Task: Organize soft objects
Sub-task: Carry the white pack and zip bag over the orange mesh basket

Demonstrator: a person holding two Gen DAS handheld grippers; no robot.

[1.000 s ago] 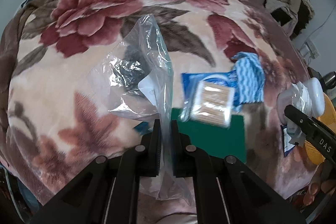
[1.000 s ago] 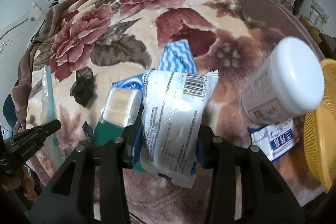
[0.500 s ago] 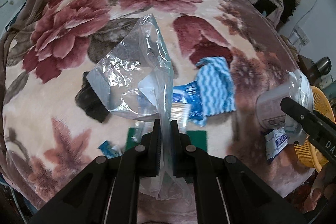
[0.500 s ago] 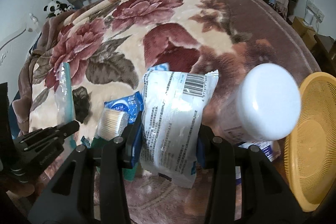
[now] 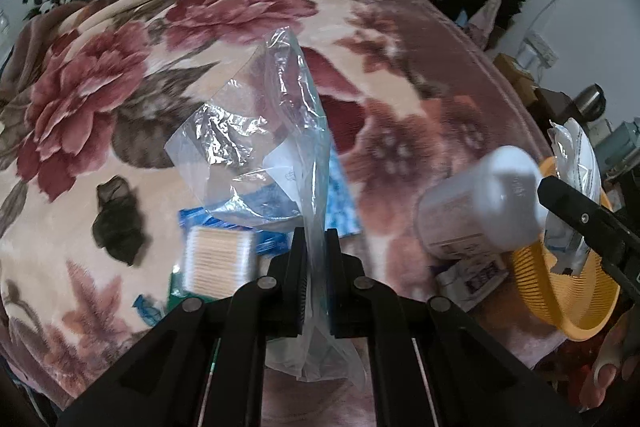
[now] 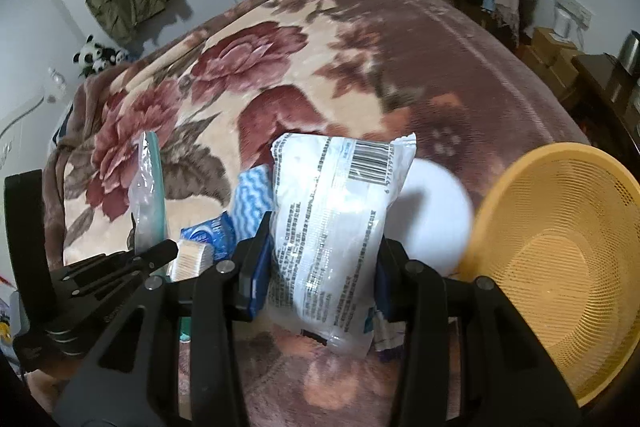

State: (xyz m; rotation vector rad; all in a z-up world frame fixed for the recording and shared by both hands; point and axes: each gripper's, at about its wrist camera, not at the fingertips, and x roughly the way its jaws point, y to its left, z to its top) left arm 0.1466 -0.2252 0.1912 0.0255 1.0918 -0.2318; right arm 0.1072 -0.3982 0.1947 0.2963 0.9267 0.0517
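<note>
A white sealed packet [image 6: 334, 227] with a barcode stands upright, clamped at its sides between the partly open fingers of the right gripper [image 6: 320, 267], above a flowered blanket [image 6: 280, 87]. The left gripper [image 5: 316, 275] is pinched tight on a clear plastic bag [image 5: 280, 131], which rises crumpled above its fingers. On the blanket below lie a box of cotton swabs [image 5: 218, 261], a blue wavy-striped cloth [image 6: 252, 199], a dark scrunchie [image 5: 118, 223] and a white-lidded jar [image 5: 480, 207]. A yellow mesh basket [image 6: 560, 259] sits just right of the packet.
</note>
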